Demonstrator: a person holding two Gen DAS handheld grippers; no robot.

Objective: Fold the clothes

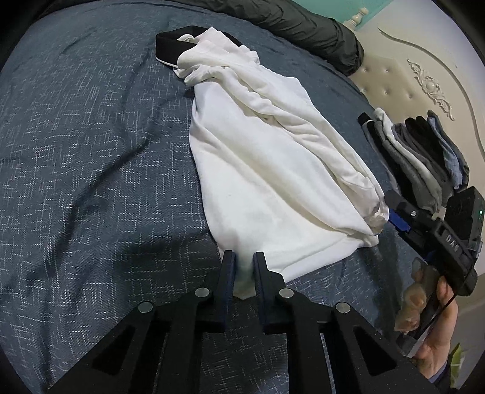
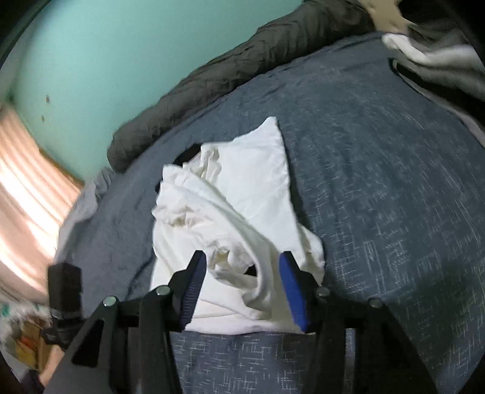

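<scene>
The garment is white, a black band showing at its far end. Beneath it the bedspread is slate blue, flecked with a pale broken-line weave. A dark olive quilt lies beyond. The folded stack runs grey, white, black and faded blue. The right gripper has bright blue pads on black fingers (the left gripper looks navy). The wall is mint green and the headboard cream.
</scene>
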